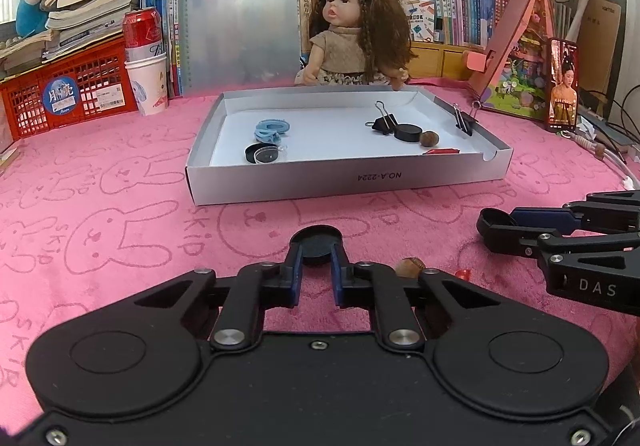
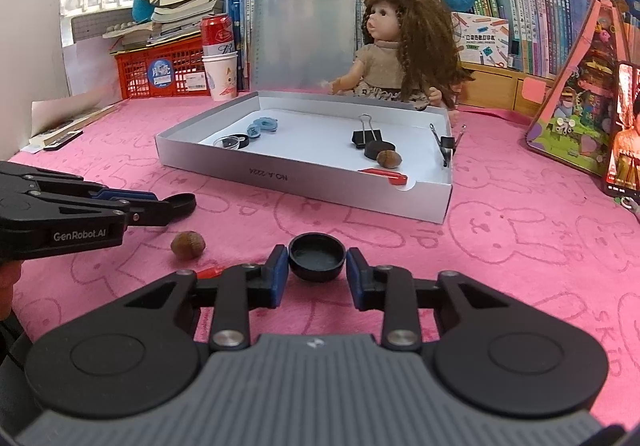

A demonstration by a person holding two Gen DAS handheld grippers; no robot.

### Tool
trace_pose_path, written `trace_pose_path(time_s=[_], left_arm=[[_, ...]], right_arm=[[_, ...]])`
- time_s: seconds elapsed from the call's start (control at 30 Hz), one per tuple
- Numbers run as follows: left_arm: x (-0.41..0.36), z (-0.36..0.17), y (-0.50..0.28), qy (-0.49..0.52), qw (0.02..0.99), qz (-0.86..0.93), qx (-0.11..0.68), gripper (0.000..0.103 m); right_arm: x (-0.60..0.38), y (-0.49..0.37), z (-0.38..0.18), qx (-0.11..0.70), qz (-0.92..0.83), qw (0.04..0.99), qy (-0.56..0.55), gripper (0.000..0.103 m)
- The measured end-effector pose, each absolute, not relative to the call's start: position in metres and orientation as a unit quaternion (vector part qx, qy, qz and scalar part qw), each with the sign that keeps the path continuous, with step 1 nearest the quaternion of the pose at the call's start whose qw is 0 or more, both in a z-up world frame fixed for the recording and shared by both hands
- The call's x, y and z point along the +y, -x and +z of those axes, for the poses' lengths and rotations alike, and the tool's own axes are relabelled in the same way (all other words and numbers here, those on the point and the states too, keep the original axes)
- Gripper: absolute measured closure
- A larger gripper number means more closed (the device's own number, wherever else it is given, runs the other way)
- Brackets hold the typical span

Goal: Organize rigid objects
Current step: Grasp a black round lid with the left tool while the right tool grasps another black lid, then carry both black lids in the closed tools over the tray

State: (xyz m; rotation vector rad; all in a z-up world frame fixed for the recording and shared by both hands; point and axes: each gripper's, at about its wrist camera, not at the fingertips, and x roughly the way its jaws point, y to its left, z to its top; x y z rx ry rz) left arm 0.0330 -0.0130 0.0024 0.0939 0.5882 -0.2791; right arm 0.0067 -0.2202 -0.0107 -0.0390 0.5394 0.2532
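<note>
My left gripper (image 1: pixel 317 255) is shut on a flat black round cap (image 1: pixel 316 240) that rests on the pink cloth (image 1: pixel 120 174). My right gripper (image 2: pixel 317 266) is shut on a second black cap (image 2: pixel 317 252), hollow side up, with both blue pads against its rim. In the left wrist view the right gripper (image 1: pixel 493 224) comes in from the right. In the right wrist view the left gripper (image 2: pixel 182 204) comes in from the left. A brown nut (image 2: pixel 188 245) and a small red piece (image 2: pixel 210 271) lie on the cloth between the two grippers.
A shallow silver box (image 1: pixel 344 182) stands beyond the grippers. It holds a blue rubber piece (image 1: pixel 270 129), round lids (image 1: pixel 266 155), a binder clip (image 1: pixel 385 122), a black disc (image 1: pixel 408 133), a nut (image 1: pixel 429 138) and a red piece (image 1: pixel 442 151). Behind it are a doll (image 1: pixel 356 34), a red crate (image 1: pixel 72 90) and books.
</note>
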Motion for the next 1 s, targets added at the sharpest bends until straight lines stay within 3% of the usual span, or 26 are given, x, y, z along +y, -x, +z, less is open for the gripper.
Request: trace_pose_path(time_s=[0.27,0.4,0.53,1.0], left_arm=[[-0.013,0.003,-0.036,-0.037,0.947,-0.136,0.288,0.085],[-0.014,0.001,-0.043,-0.03,0.947,-0.132,0.291,0.074],[-0.016,-0.002,-0.051,-0.025,0.946,-0.129,0.295,0.069],[-0.019,0.007,-0.056,-0.03,0.951,-0.121,0.283,0.073]], right_arm=[[-0.222,-0.01,-0.011,0.269,0.116,0.956,0.012,0.066],[-0.221,-0.011,-0.011,0.269,0.115,0.956,0.012,0.066],[-0.221,-0.012,-0.012,0.269,0.113,0.956,0.012,0.066],[-0.224,-0.022,-0.008,0.275,0.096,0.957,0.002,0.066]])
